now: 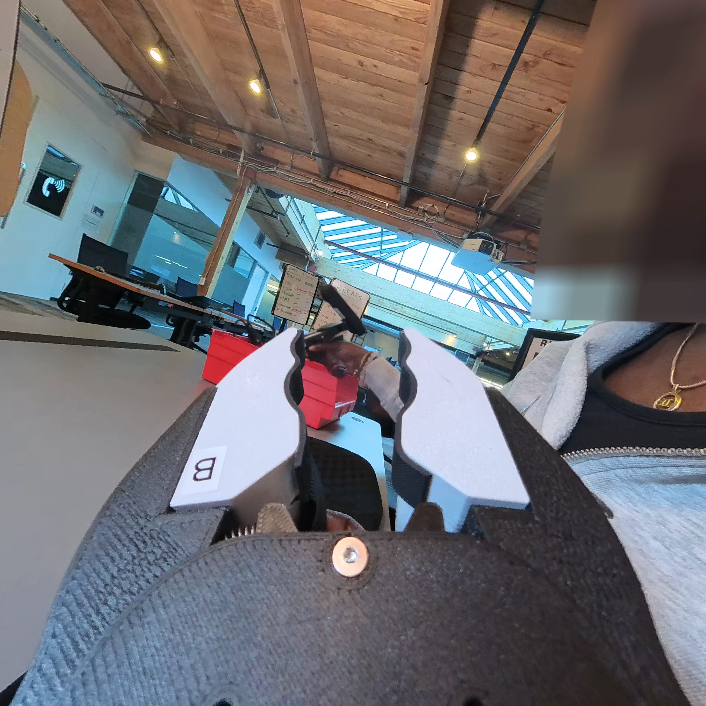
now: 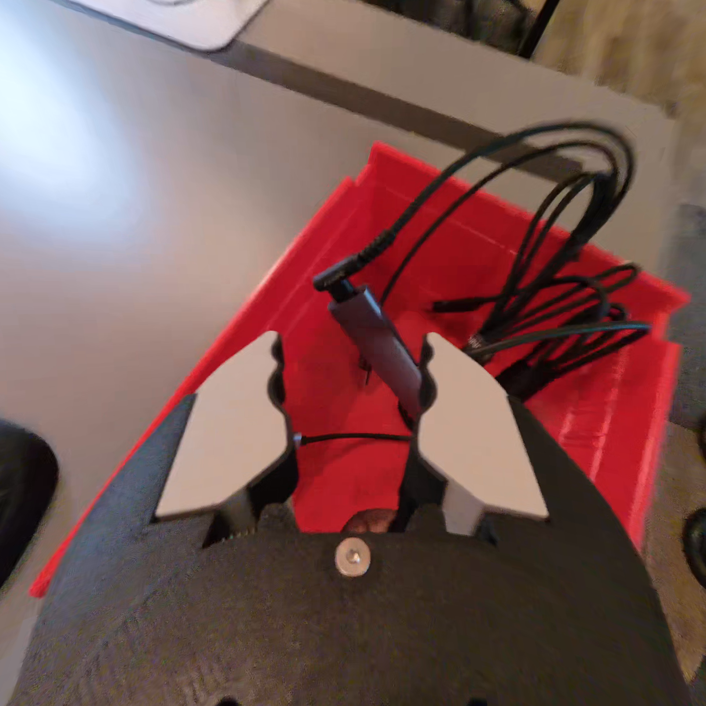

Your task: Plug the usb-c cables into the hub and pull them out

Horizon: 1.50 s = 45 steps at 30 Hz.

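In the right wrist view a slim grey hub [image 2: 372,336] stands tilted over the red bin [image 2: 477,244]. A black usb-c cable's plug [image 2: 336,280] sits in its far end. My right gripper [image 2: 351,338] is open wide above the bin. The hub's near end leans on the inside of the right finger only. A tangle of black cables [image 2: 554,305] lies in the bin's right part. My left gripper [image 1: 350,336] is open and empty. It points up and across the table towards the red bin [image 1: 225,355], where a hand [image 1: 344,355] holds a black device.
The bin sits on a pale table [image 2: 114,191] near its far edge. A flat grey slab [image 2: 183,23] lies at the top left. A person's torso in a grey zipped top [image 1: 630,496] fills the right of the left wrist view. Office desks [image 1: 114,275] stand behind. The left gripper's tips are roughly 50 cm from the right gripper's.
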Each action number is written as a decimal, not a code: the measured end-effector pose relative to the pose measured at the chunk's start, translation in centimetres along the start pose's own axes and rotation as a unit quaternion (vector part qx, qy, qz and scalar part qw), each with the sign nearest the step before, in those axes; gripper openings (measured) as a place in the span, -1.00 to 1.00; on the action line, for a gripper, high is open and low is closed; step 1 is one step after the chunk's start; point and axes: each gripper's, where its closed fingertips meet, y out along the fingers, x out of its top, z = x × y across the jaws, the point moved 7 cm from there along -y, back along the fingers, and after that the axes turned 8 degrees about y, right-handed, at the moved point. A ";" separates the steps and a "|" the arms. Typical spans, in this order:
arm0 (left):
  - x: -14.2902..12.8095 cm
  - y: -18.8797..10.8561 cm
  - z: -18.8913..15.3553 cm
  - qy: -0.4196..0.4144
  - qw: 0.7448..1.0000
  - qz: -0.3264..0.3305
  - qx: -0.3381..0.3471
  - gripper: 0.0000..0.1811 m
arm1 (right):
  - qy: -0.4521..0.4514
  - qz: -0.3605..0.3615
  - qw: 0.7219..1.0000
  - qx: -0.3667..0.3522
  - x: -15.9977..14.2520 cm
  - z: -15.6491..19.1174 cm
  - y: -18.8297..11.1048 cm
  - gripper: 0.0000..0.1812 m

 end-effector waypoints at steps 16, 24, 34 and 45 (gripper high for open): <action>0.1 -0.1 0.2 -0.008 1.000 -0.010 -0.004 -0.48 | 0.161 0.147 0.969 -0.115 -6.2 -4.3 3.2 0.39; 0.0 -0.1 0.1 -0.005 1.000 -0.005 -0.001 -0.48 | 0.139 0.124 0.971 -0.150 -6.2 -5.2 5.4 -0.61; 0.1 -0.2 0.1 -0.007 1.000 -0.008 -0.001 -0.48 | 0.090 0.284 0.945 -0.132 -8.5 -1.0 -2.4 -0.53; 0.1 -0.2 0.0 -0.007 1.000 -0.006 0.000 -0.48 | 0.044 -0.020 0.970 -0.240 0.1 -2.4 -3.9 -0.59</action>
